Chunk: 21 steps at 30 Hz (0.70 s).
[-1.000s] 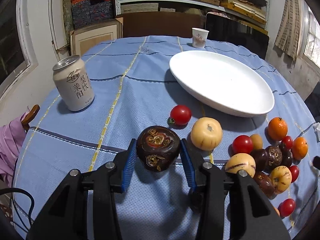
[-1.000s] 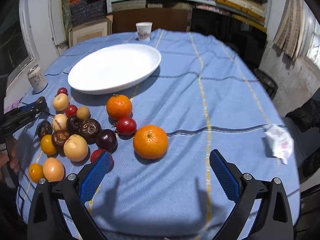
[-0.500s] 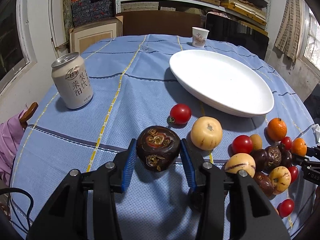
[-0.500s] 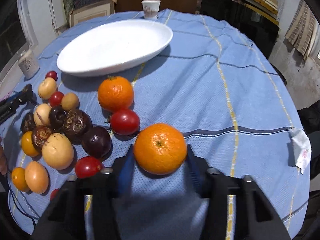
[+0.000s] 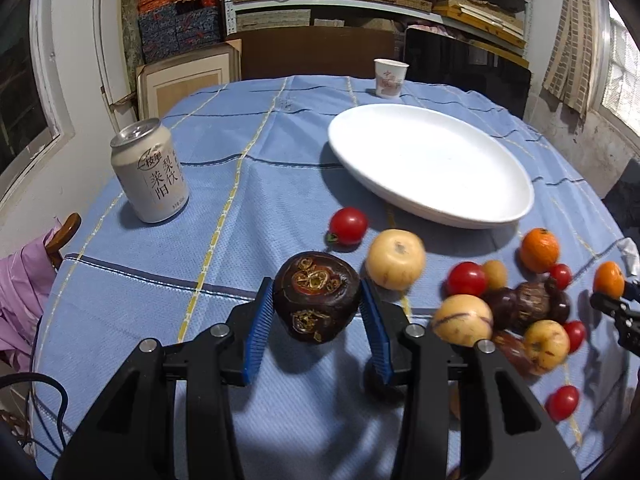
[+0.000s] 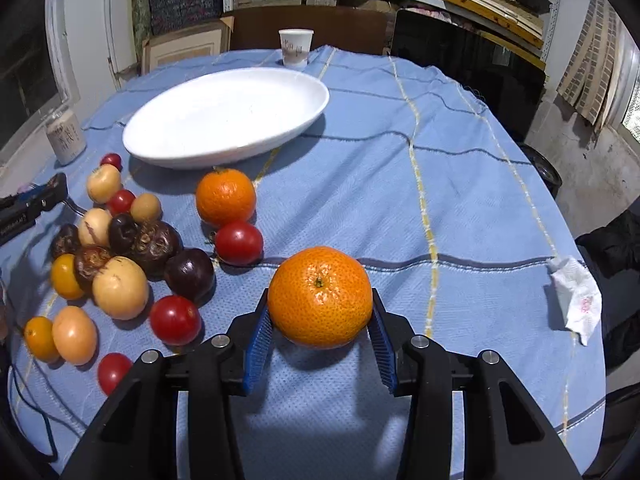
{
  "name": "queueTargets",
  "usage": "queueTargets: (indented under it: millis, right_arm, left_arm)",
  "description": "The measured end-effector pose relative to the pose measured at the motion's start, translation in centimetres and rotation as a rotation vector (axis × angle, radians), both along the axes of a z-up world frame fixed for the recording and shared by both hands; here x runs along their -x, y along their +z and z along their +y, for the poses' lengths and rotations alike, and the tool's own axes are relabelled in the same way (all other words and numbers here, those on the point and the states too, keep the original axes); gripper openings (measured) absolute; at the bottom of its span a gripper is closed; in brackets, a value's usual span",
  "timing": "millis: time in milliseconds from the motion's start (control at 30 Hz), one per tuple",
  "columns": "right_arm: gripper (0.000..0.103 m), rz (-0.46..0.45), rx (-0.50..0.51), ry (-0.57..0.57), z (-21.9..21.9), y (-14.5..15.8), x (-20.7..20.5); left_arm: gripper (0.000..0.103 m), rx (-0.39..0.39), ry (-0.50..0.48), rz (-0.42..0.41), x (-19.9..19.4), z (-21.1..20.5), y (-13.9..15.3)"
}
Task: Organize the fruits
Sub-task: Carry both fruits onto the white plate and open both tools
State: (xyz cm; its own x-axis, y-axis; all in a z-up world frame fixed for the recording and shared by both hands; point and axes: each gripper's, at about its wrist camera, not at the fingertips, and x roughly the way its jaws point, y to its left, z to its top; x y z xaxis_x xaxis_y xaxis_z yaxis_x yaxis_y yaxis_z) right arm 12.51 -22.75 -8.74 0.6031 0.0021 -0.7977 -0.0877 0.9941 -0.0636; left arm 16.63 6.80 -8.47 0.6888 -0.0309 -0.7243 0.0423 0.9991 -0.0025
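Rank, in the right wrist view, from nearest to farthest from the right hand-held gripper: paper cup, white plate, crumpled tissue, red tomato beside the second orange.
1. Red tomato, just ahead-left.
2. Crumpled tissue, right edge.
3. White plate, mid-table, left.
4. Paper cup, far edge.

Daylit, fairly bright; windows at both frame sides, the right one blown out. Soft shadows fall toward the camera: a dark one under the near rim of the white oval plate (image 5: 432,168), and one below the dark purple-brown fruit (image 5: 317,297) in the left wrist view. In the right wrist view, mild glare on the large orange mandarin (image 6: 320,297) and on the red cherry tomatoes (image 6: 239,242) left of the plate. Motion blur smears the fruit cluster (image 5: 516,308) right of the plate in the left wrist view. Strong fisheye bending, black vignette corners. Back shelves dim and soft.
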Motion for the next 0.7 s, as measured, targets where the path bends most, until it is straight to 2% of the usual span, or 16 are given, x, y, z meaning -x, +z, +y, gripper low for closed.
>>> queueTargets:
  millis: [200,300,400,533,633,700]
  right_arm:
    - [0.046,-0.077,0.010,0.058,0.2,4.1,-1.3]
    - [0.046,-0.134,0.012,0.092,0.5,6.9,-3.1]
    - [0.046,-0.173,0.016,0.118,1.2,9.2,-6.3]
    - [0.046,-0.188,0.007,0.151,2.0,10.3,-11.6]
    - [0.046,-0.156,-0.017,0.203,2.9,9.1,-16.2]
    - [0.046,-0.132,-0.021,0.229,3.8,7.9,-18.6]
  left_arm:
    - [0.042,0.011,-0.048,-0.039,-0.4,-1.3,4.5]
    - [0.042,0.047,-0.076,-0.056,-2.6,-2.2,7.4]
    - [0.042,0.029,-0.087,-0.080,-6.0,-3.8,9.4]
    - [0.042,0.035,-0.096,-0.048,-11.4,-5.6,9.2]
    - [0.042,0.070,-0.104,0.010,-15.6,-6.5,7.4]
    - [0.042,0.065,-0.105,0.050,-18.2,-6.9,5.5]
